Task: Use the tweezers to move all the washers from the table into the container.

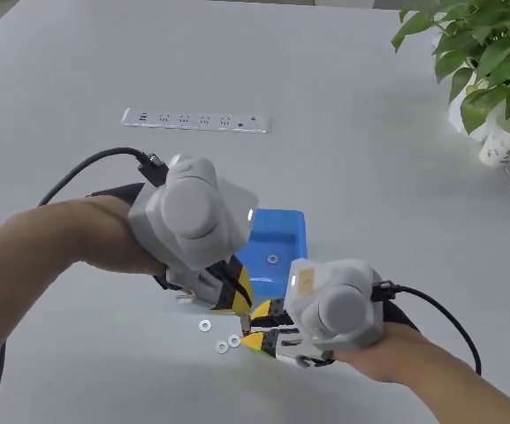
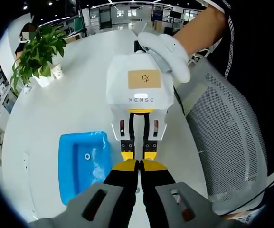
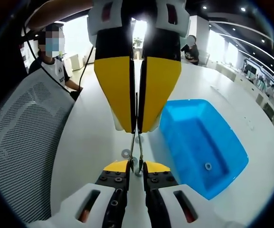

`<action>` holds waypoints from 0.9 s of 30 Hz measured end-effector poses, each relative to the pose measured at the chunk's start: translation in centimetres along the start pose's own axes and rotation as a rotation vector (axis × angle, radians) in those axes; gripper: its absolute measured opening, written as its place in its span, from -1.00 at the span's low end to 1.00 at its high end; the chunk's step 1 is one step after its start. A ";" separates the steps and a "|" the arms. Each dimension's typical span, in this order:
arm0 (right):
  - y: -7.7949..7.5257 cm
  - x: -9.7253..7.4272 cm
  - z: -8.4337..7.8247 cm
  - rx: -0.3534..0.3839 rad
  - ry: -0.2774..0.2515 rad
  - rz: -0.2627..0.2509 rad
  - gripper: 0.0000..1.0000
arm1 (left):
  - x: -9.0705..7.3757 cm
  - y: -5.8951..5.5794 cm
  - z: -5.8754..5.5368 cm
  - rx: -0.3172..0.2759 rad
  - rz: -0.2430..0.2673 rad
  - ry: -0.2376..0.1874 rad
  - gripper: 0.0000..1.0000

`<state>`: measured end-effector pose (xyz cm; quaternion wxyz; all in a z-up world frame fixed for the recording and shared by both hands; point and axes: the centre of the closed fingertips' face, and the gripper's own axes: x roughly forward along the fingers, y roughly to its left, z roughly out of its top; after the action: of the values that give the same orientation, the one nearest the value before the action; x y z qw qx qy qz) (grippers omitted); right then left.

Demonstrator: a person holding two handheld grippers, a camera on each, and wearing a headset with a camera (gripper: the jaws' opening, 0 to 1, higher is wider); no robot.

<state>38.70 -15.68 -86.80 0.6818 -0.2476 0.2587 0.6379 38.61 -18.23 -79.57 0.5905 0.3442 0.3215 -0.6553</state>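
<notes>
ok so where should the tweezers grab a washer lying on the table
Probably across the band of the washer: one tweezers tip into the hole, one outside the rim, coming steeply from above. It lies flat on the table, too thin to pinch sideways.

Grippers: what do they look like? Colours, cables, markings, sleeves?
Both: grey-white rounded housings, black cables. Left gripper: broad yellow jaws. Right gripper: black bolted jaws with yellow tips, "XENSE" lettering, tan handwritten sticker. Forearms bare; dark clothing behind.
</notes>
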 end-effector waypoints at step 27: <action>-0.1 0.0 -0.2 0.021 0.005 -0.018 -0.81 | 0.1 0.2 0.3 -0.006 0.000 -0.012 -0.90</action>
<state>38.83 -15.85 -86.97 0.6895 -0.2443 0.2648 0.6283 38.80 -18.55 -79.53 0.5934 0.3385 0.3198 -0.6565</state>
